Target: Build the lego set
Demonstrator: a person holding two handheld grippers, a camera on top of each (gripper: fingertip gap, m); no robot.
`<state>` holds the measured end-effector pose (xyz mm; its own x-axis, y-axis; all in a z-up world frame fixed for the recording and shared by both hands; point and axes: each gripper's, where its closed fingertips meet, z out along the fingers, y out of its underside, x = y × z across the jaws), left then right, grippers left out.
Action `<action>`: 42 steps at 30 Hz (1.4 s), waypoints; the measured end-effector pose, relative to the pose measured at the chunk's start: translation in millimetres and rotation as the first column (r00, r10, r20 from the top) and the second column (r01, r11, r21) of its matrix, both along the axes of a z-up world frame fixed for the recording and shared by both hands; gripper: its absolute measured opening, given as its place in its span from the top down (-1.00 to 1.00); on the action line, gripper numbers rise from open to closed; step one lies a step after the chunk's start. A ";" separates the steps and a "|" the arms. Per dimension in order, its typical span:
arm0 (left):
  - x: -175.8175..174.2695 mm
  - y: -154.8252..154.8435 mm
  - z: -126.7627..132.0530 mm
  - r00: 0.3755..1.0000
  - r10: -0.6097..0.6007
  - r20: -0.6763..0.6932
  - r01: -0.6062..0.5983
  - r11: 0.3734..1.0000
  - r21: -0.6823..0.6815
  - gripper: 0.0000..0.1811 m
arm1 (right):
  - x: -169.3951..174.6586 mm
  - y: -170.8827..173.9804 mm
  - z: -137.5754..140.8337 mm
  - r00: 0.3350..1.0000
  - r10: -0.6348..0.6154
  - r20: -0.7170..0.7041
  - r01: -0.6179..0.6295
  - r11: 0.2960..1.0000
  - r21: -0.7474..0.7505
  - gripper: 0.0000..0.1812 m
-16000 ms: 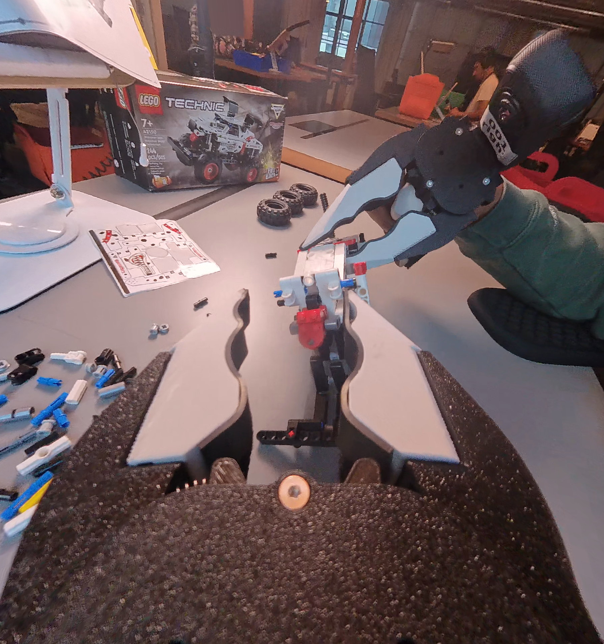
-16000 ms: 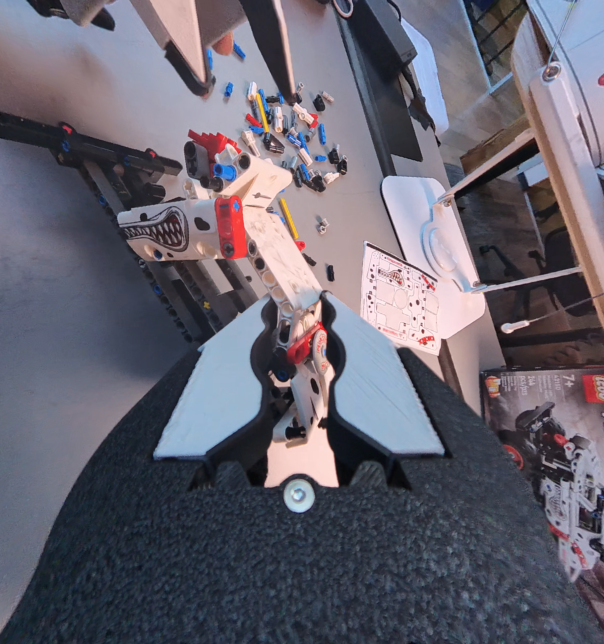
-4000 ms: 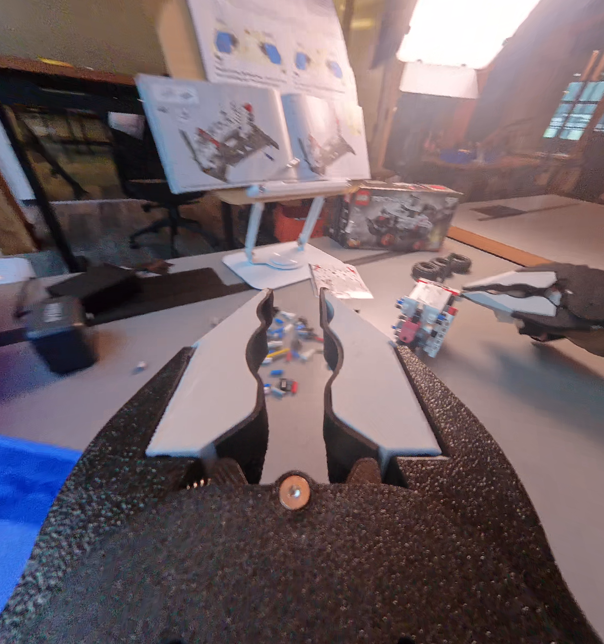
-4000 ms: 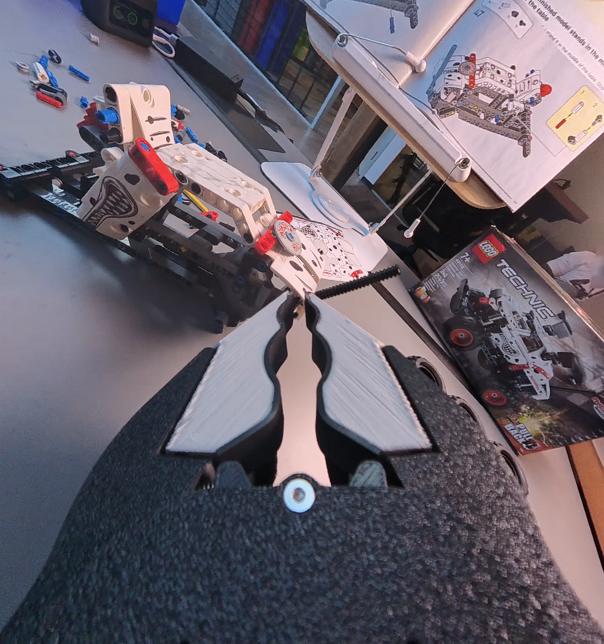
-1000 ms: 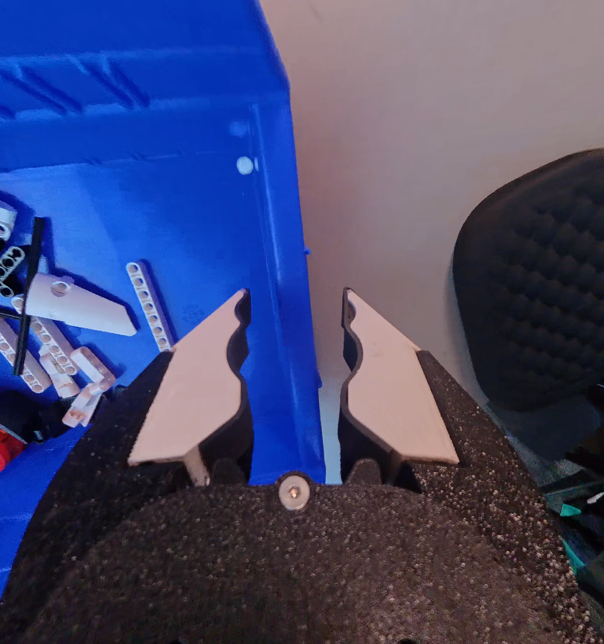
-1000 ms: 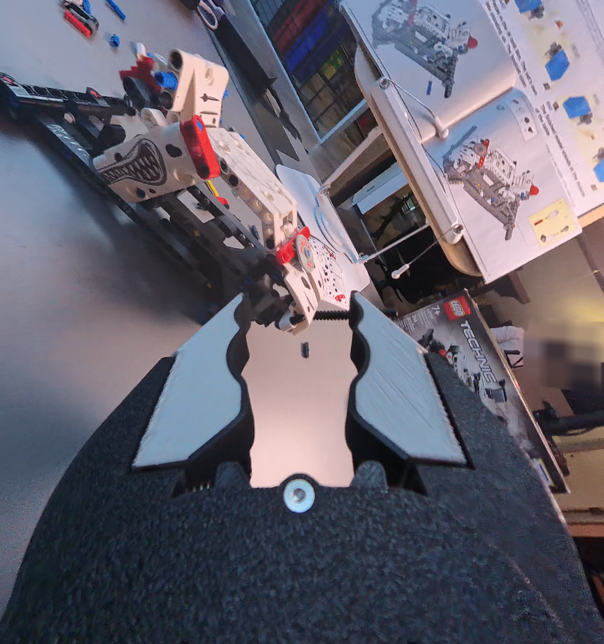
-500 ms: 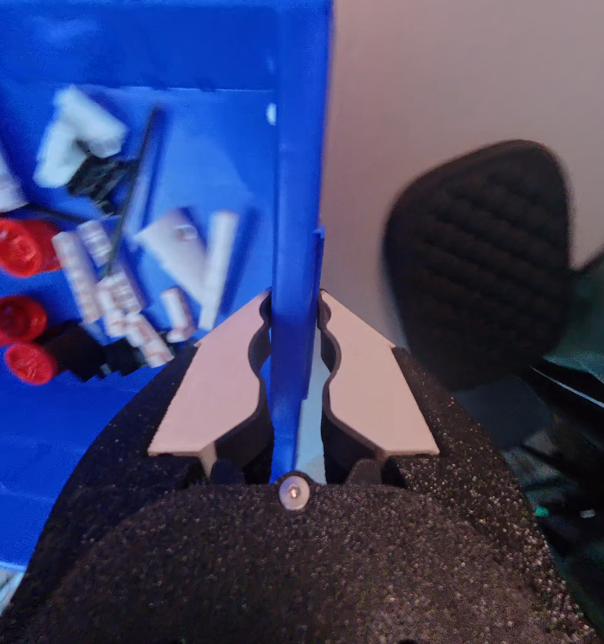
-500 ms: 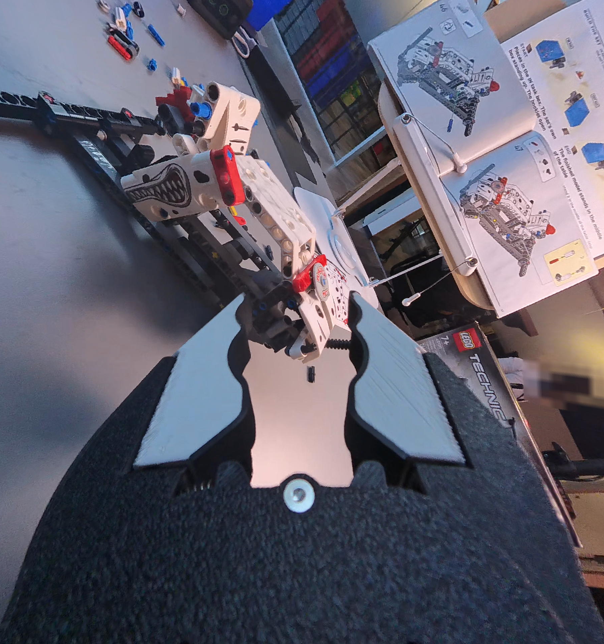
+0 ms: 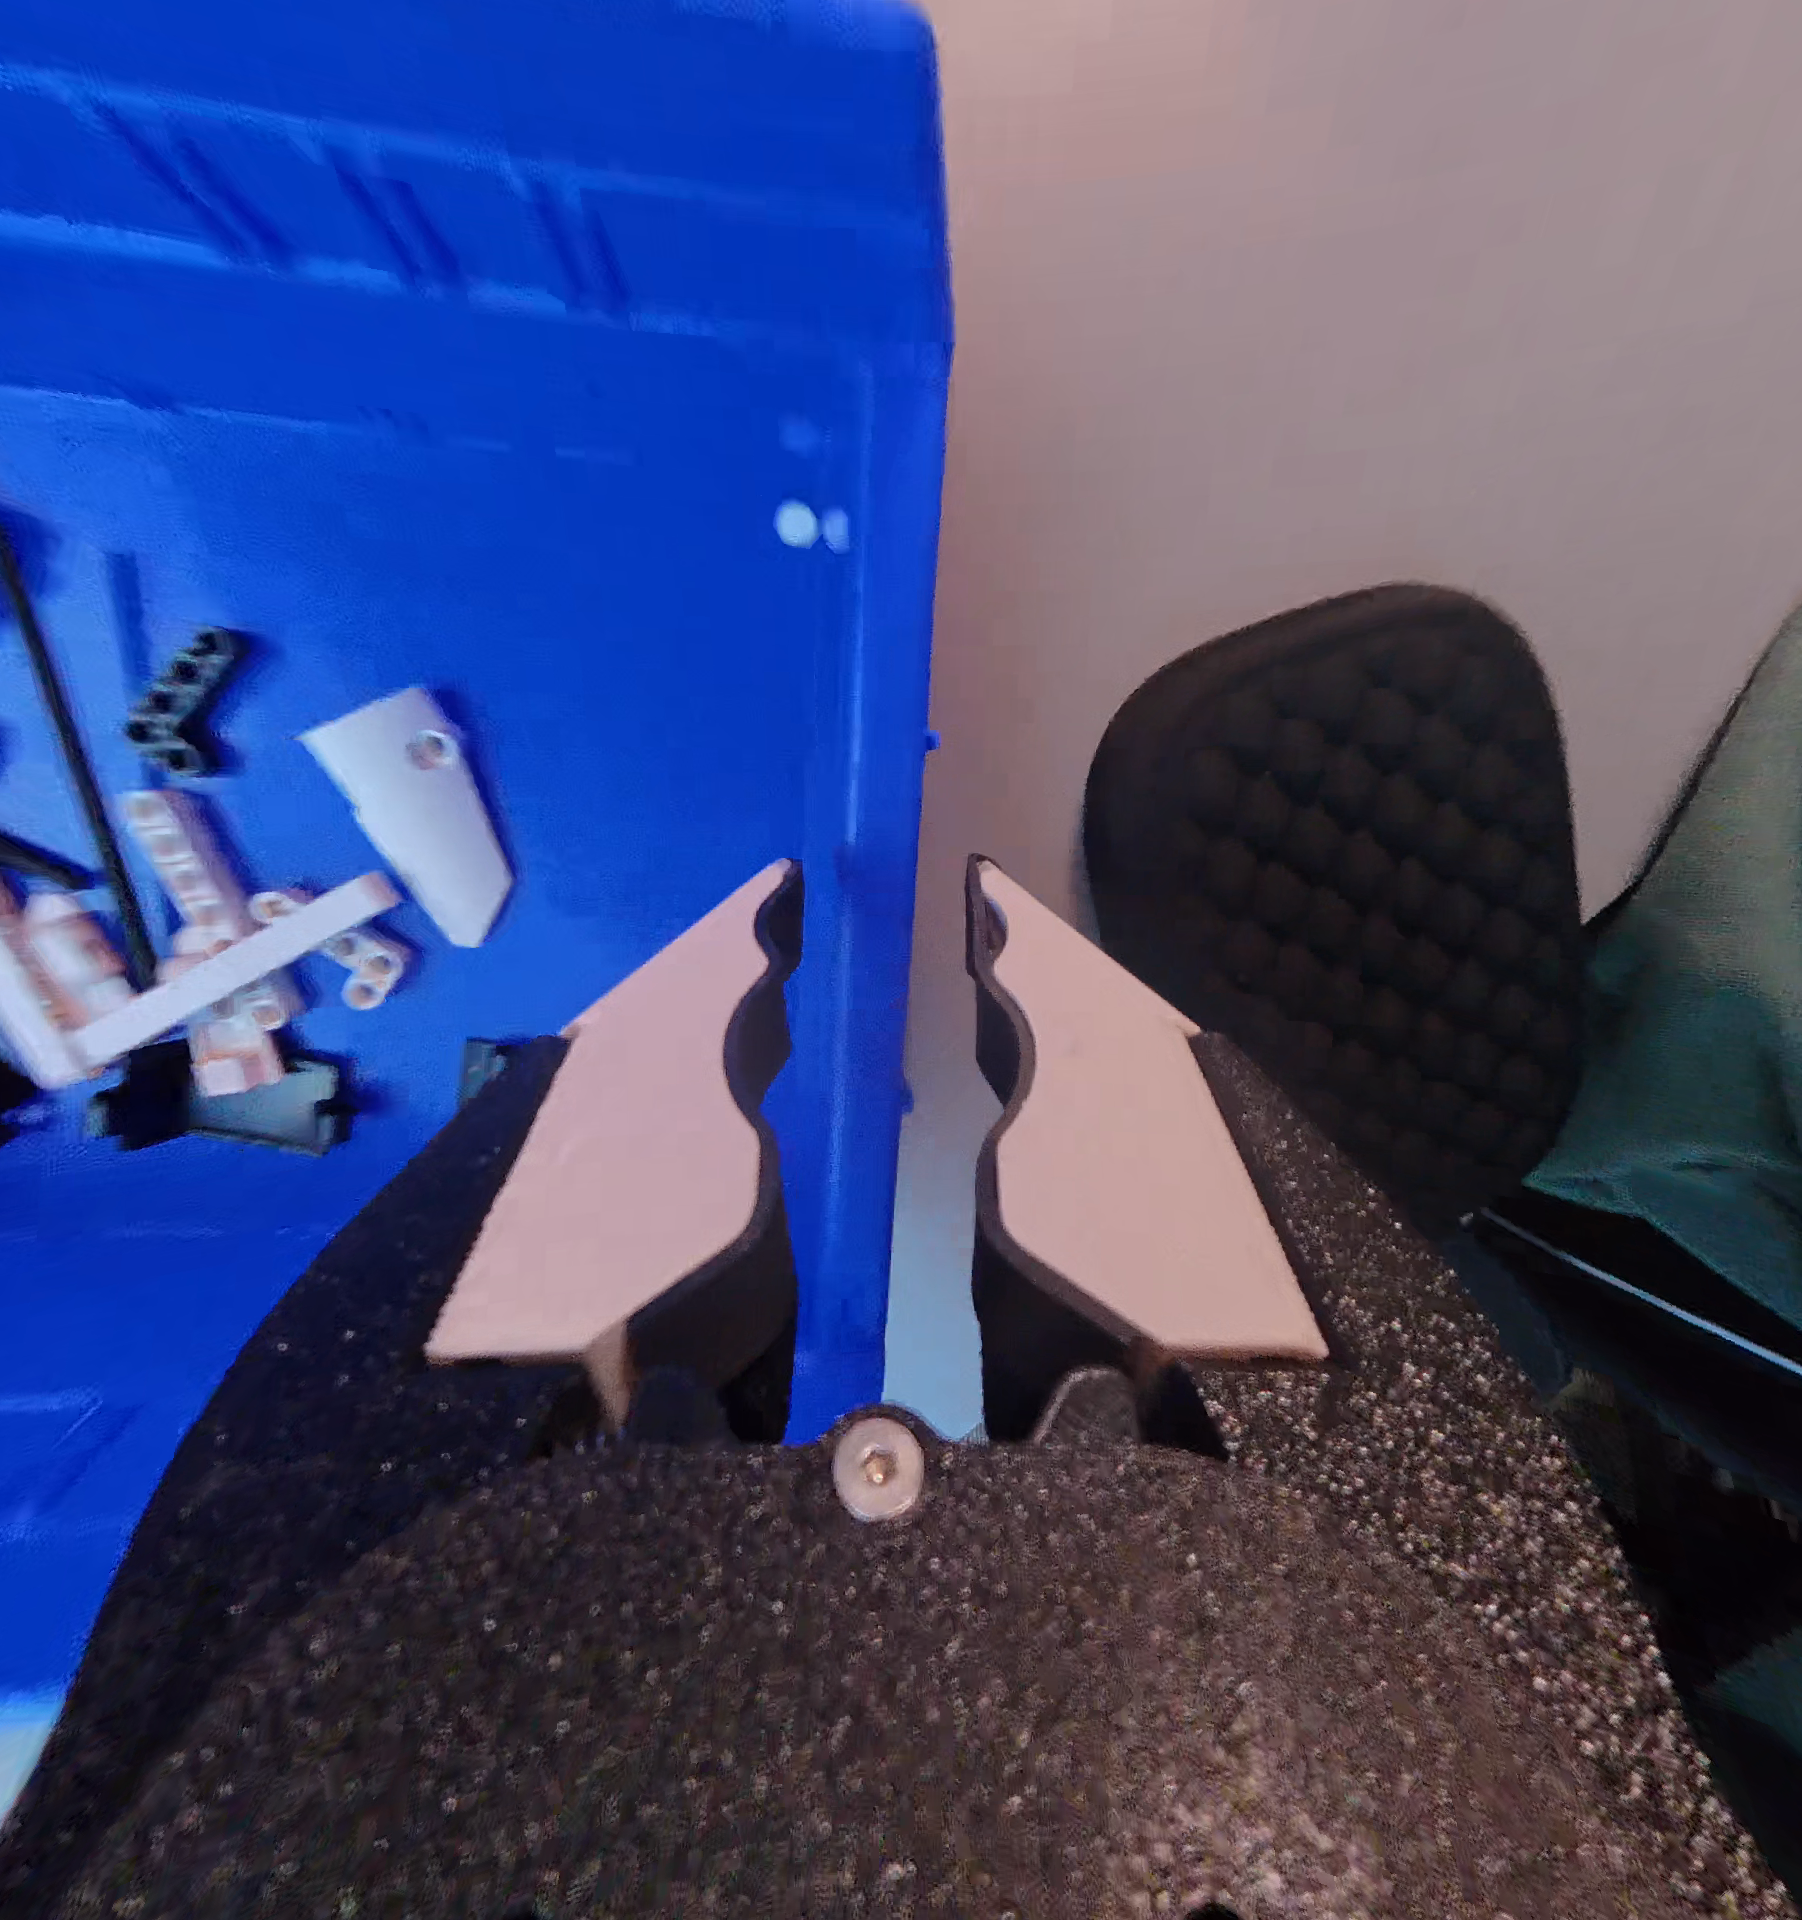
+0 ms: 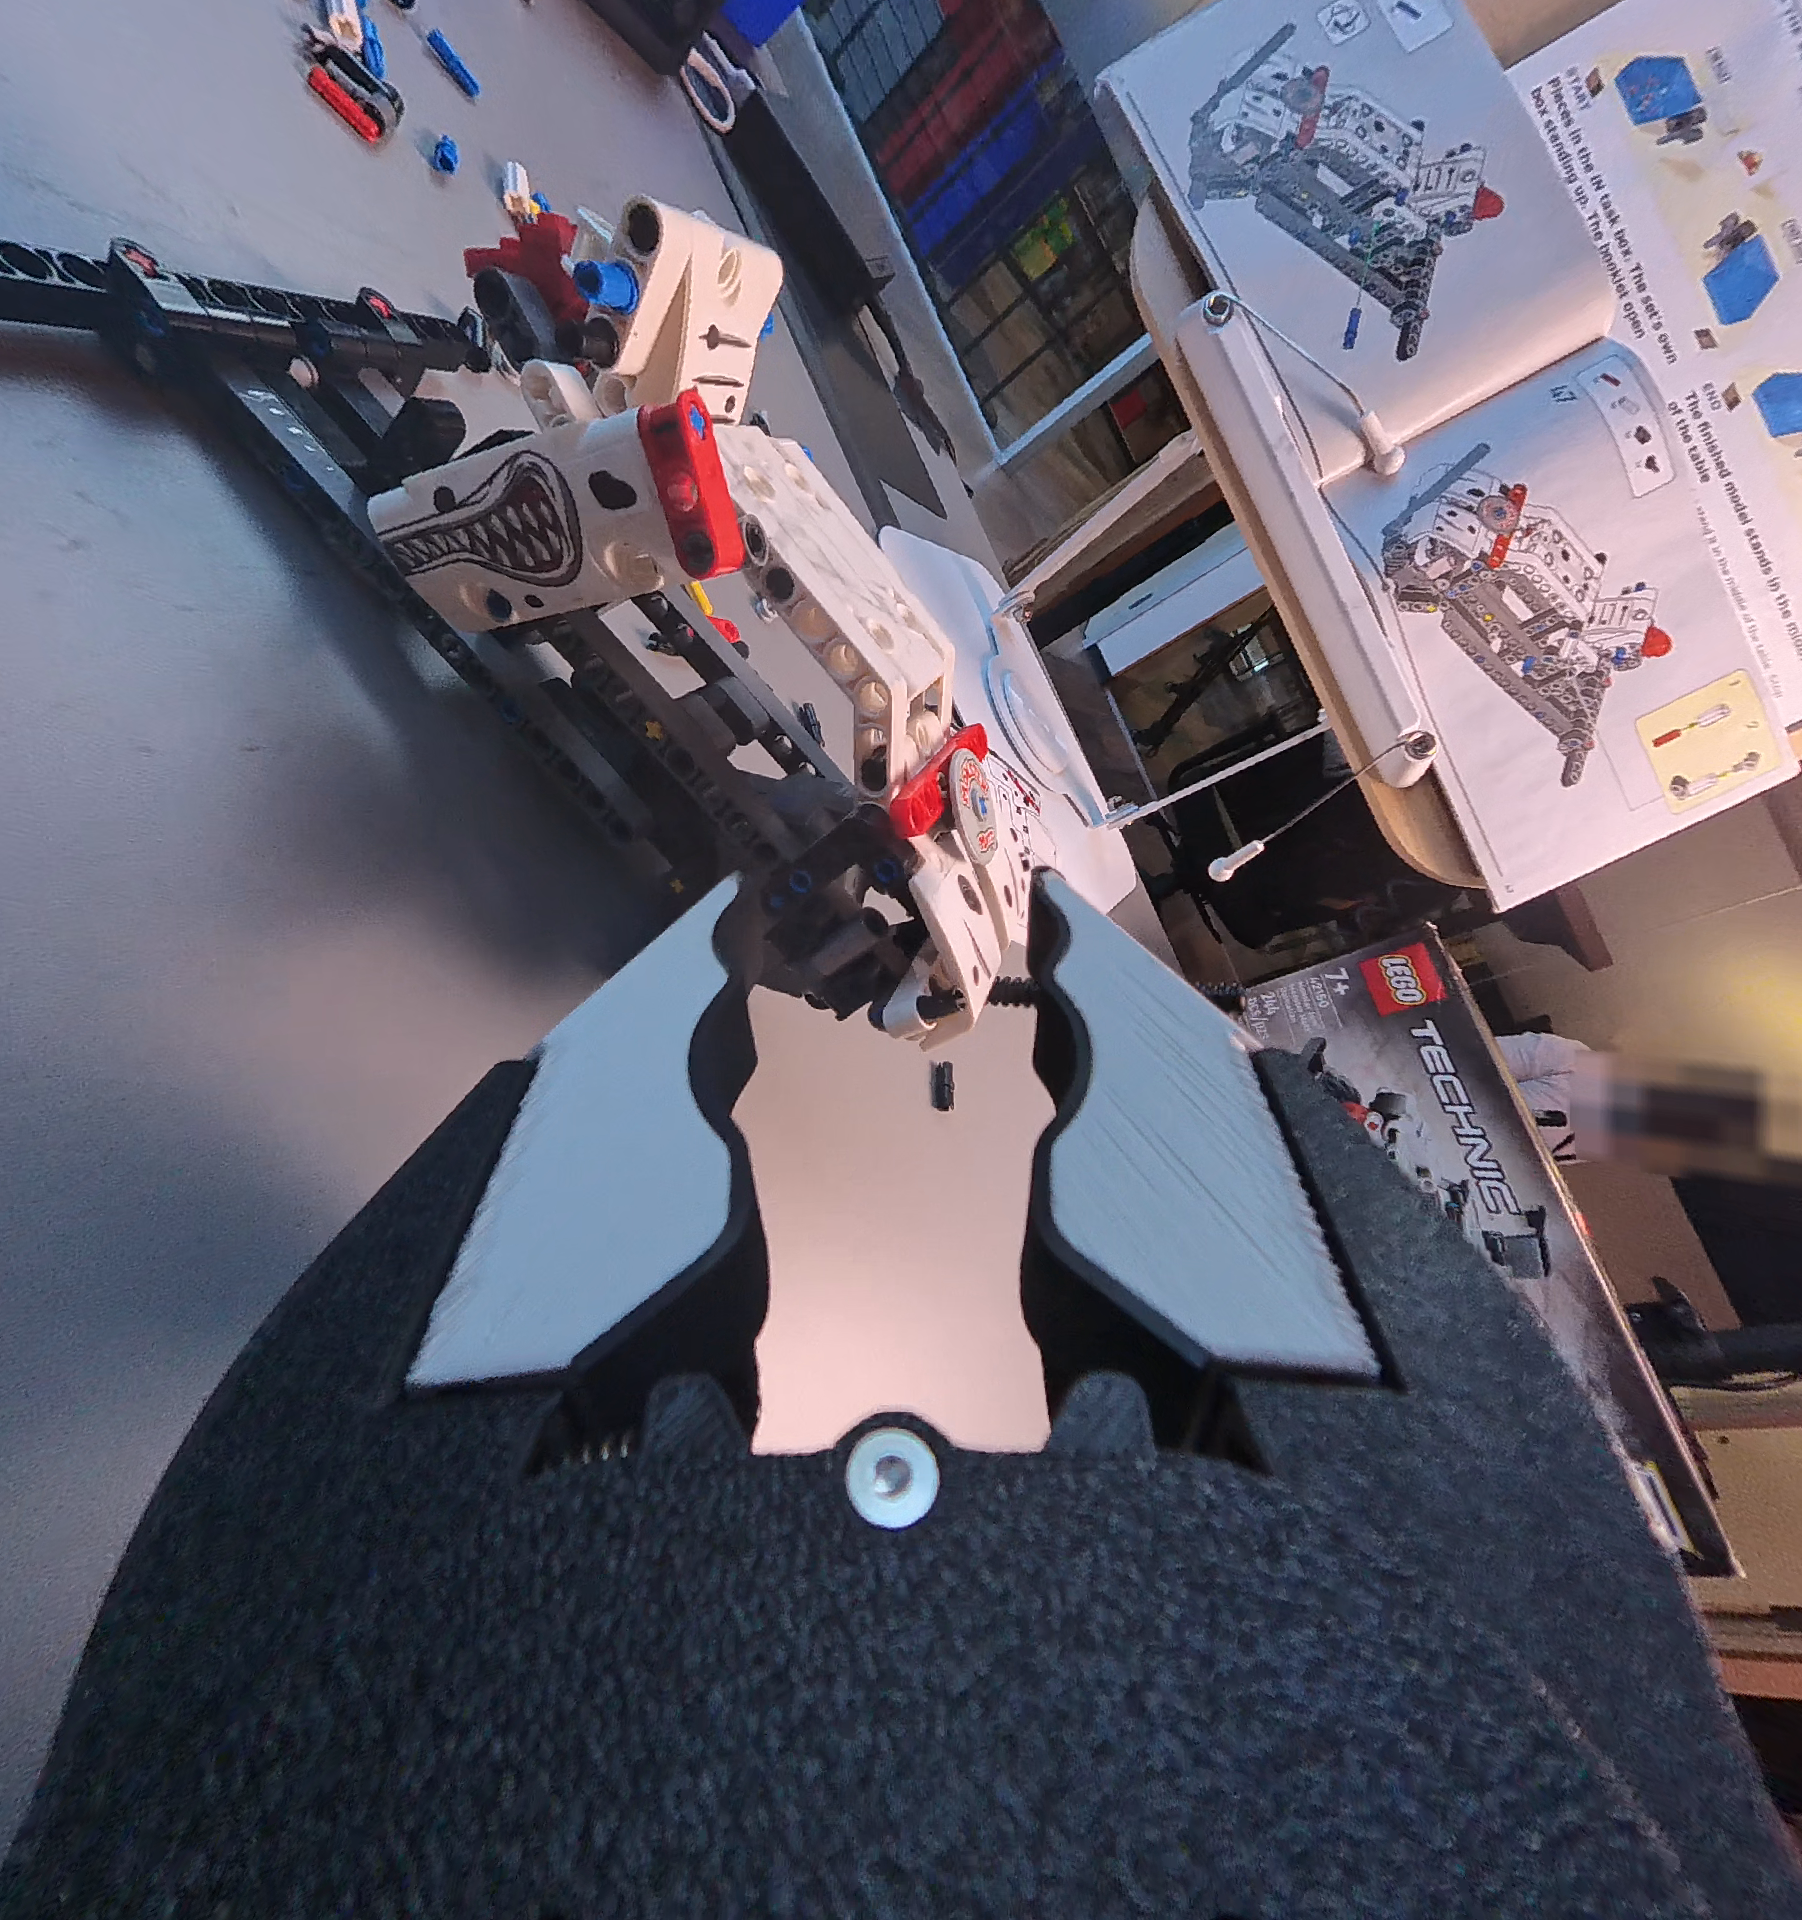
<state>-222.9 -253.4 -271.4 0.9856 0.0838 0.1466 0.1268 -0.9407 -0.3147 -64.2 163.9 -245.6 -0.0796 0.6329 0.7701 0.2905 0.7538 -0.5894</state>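
Observation:
In the left wrist view my left gripper (image 9: 884,878) is open and straddles the right wall of a blue bin (image 9: 876,623); a gap shows between the right finger and the wall. Loose white and black Lego parts (image 9: 414,810) lie on the bin floor to the left. In the right wrist view my right gripper (image 10: 886,894) is open, with the near end of the half-built truck model (image 10: 606,520) just between its fingertips. The model is white with a toothed-mouth sticker, red pieces and a long black chassis, and it lies on the grey table.
A small black pin (image 10: 941,1086) lies on the table between the right fingers. An instruction booklet (image 10: 1448,468) on a white stand and the set's box (image 10: 1427,1091) are at the right. Loose pieces (image 10: 357,83) lie far left. A black padded cushion (image 9: 1333,883) and a green sleeve (image 9: 1728,935) are right of the bin. My hands' fingertips stand some 45 cm from each other.
My left gripper closed on the bin wall half a second ago and has now opened again; the bin's parts have shifted. My right gripper, still open, has edged closer to the model's end.

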 end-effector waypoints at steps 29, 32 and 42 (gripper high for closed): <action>-114.6 -48.5 -21.3 0.954 -0.293 -0.057 0.260 0.909 -0.325 0.92 | 3.0 9.7 -2.3 0.999 -0.054 0.010 0.053 0.998 0.014 0.44; -94.4 -46.9 -0.4 0.970 -0.242 0.034 0.244 0.946 -0.214 0.91 | 2.9 9.7 -2.9 0.999 -0.052 0.011 0.052 0.999 0.011 0.44; -37.7 -66.1 9.9 0.934 -0.258 0.248 0.302 0.941 -0.157 0.71 | 3.1 8.8 -2.9 0.999 -0.049 0.011 0.049 0.999 0.010 0.45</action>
